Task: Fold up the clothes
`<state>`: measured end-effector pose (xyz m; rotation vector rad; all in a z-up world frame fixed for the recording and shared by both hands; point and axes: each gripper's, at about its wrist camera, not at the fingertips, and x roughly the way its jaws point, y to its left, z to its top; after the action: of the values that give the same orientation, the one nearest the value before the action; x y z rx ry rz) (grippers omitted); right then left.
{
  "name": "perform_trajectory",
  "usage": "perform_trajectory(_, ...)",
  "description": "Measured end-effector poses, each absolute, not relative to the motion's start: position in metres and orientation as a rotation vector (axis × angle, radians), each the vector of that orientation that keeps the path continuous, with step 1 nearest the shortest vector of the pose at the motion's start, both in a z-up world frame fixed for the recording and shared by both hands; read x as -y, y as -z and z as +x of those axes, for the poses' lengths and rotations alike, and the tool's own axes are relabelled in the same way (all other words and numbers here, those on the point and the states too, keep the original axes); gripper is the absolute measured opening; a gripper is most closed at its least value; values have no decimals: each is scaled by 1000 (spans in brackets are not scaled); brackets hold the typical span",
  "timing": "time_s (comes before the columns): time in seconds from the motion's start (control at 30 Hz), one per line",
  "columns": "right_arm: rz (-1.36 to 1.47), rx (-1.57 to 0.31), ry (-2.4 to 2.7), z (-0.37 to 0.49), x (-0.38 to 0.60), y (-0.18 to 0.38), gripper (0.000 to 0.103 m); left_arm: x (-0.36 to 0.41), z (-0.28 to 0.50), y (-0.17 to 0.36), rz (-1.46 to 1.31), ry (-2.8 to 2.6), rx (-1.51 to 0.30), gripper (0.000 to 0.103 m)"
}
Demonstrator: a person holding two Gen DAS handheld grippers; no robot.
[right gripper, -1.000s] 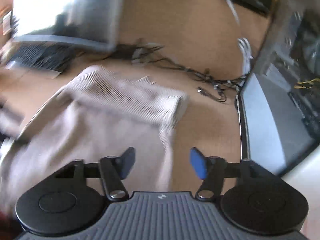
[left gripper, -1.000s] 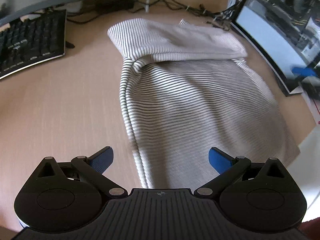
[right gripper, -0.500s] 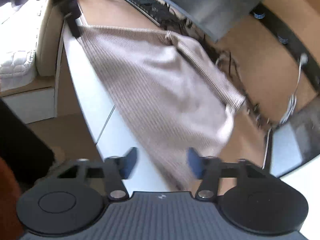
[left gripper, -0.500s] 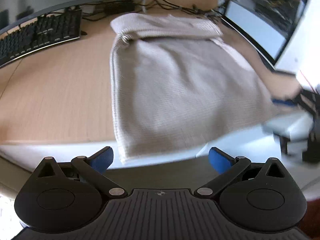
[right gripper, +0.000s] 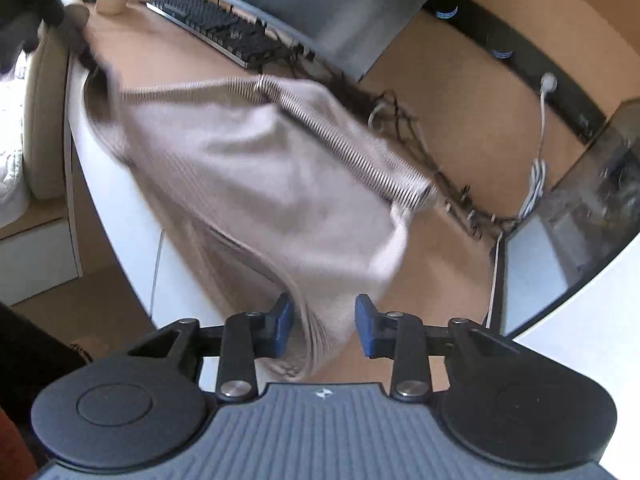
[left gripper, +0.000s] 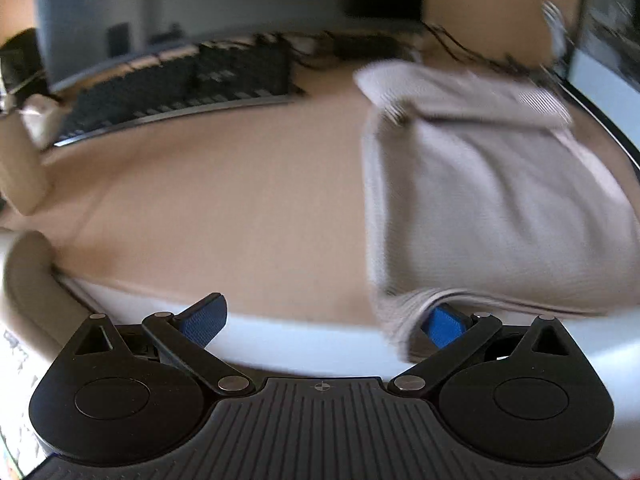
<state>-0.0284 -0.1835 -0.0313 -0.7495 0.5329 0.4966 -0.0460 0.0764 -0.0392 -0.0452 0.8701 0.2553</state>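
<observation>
A beige striped garment (left gripper: 488,208) lies on the wooden desk (left gripper: 224,200), its near hem hanging over the white front edge. My left gripper (left gripper: 320,320) is open wide at the desk edge; the hem's left corner drapes over its right fingertip (left gripper: 444,326). In the right wrist view the garment (right gripper: 272,184) runs from the far left edge toward me. My right gripper (right gripper: 324,326) has its jaws partly closed around the hem's right corner, with a gap still beside the right pad. The view is motion-blurred.
A black keyboard (left gripper: 176,84) and a monitor (left gripper: 192,4) stand at the back left. Tangled cables (right gripper: 460,196) lie behind the garment. A second screen (right gripper: 568,232) stands at the right. A padded chair (right gripper: 40,112) is beside the desk's left edge.
Both grippers have pulled back to the desk's front edge. The left has shifted left, and the hem corner now lies on its right finger. The right jaws have narrowed around the other corner.
</observation>
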Motion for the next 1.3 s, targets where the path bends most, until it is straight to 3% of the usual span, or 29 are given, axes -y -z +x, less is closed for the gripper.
perform_trajectory(0.2,-840,-414,-362,-21,187,11,34,-77,-37,11,132,-195,-818,103)
perform_trajectory(0.37,-821,-342,-342,-12,206,-33,50,-83,-42,-26,133,-141,-741,103)
perform_trajectory(0.47,-794,-444,-425,-14,211,-19,63,-84,-47,-13,64,-116,-824,103)
perform_trajectory(0.63,-751,-607,-574,-36,213,11,63,-77,-71,20,14,-66,-984,103)
perform_trajectory(0.73,-638,-647,-628,-39,216,6,72,-79,-80,29,0,-65,-1034,103)
perform_trajectory(1.0,-187,-703,-601,12,218,-28,79,-86,-42,-6,-165,44,-916,103)
perform_trajectory(1.13,-129,-706,-529,58,200,-28,79,-83,-4,-15,-257,127,-854,103)
perform_trajectory(1.2,-129,-701,-478,88,187,-28,65,-85,12,-12,-267,165,-858,103)
perform_trajectory(1.23,-129,-698,-452,103,181,-28,51,-87,20,-9,-266,181,-861,103)
perform_trajectory(1.3,-98,-719,-401,139,179,-28,43,-93,34,-3,-254,214,-876,103)
